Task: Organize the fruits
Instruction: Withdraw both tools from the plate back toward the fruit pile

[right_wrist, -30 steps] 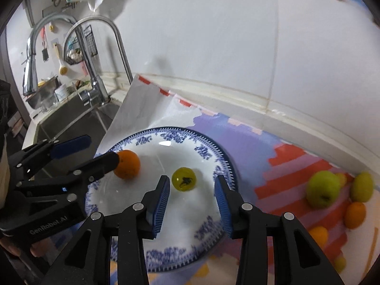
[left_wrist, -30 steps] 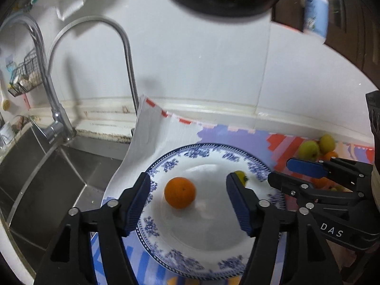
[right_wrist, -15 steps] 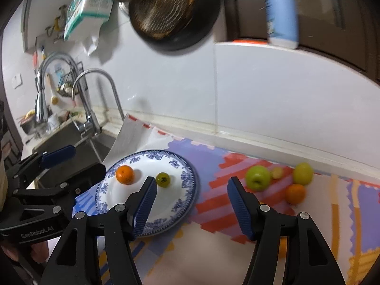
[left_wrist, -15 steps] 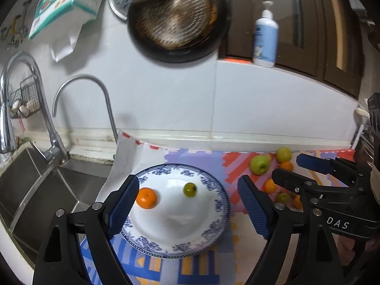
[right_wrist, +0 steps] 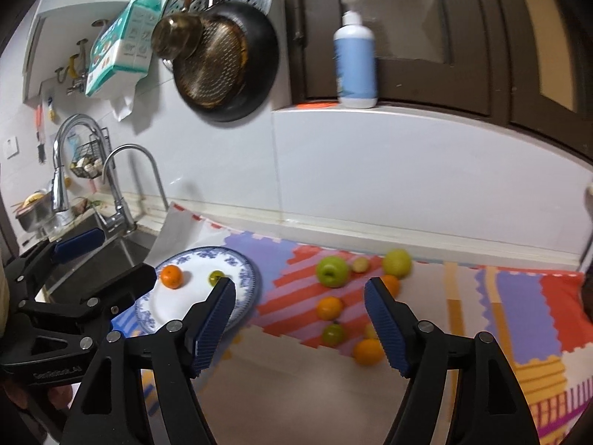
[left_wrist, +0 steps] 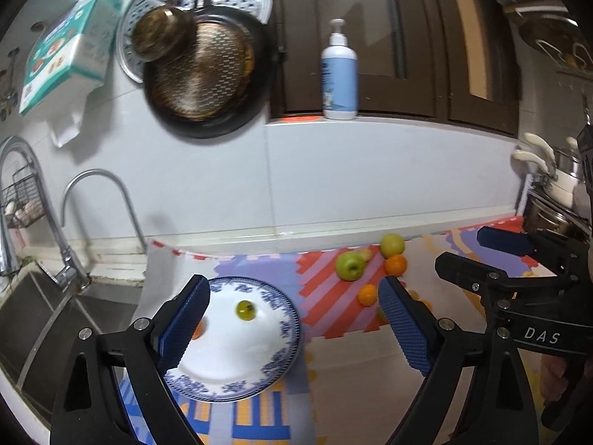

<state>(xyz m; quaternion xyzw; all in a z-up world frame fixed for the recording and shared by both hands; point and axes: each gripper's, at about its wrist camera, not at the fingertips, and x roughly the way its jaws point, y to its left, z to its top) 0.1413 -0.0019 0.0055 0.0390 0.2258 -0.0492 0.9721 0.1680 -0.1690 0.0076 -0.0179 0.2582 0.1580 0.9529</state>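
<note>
A blue-and-white plate point(left_wrist: 281, 337) point(right_wrist: 244, 278) lies on the patterned mat and holds an orange point(right_wrist: 171, 276) and a small green fruit point(left_wrist: 245, 310) point(right_wrist: 215, 277). Several loose fruits lie to its right: a green apple point(left_wrist: 349, 265) point(right_wrist: 332, 271), a yellow-green fruit point(left_wrist: 393, 244) point(right_wrist: 397, 263), oranges point(left_wrist: 367, 294) point(right_wrist: 329, 307) and small green ones point(right_wrist: 332, 333). My left gripper point(left_wrist: 292, 326) is open and empty, high above the plate. My right gripper point(right_wrist: 300, 322) is open and empty, above the mat between plate and loose fruits.
A sink point(left_wrist: 48, 319) with a curved tap point(left_wrist: 96, 200) point(right_wrist: 129, 170) lies left of the plate. A frying pan point(left_wrist: 207, 74) hangs on the wall. A pump bottle point(left_wrist: 339, 78) stands on the ledge. Pots point(left_wrist: 556, 185) stand at the far right.
Both grippers have pulled back and up from the plate, so the wall, the pan and the loose fruits have come into view. Both jaws have opened wider. The fruits have not moved.
</note>
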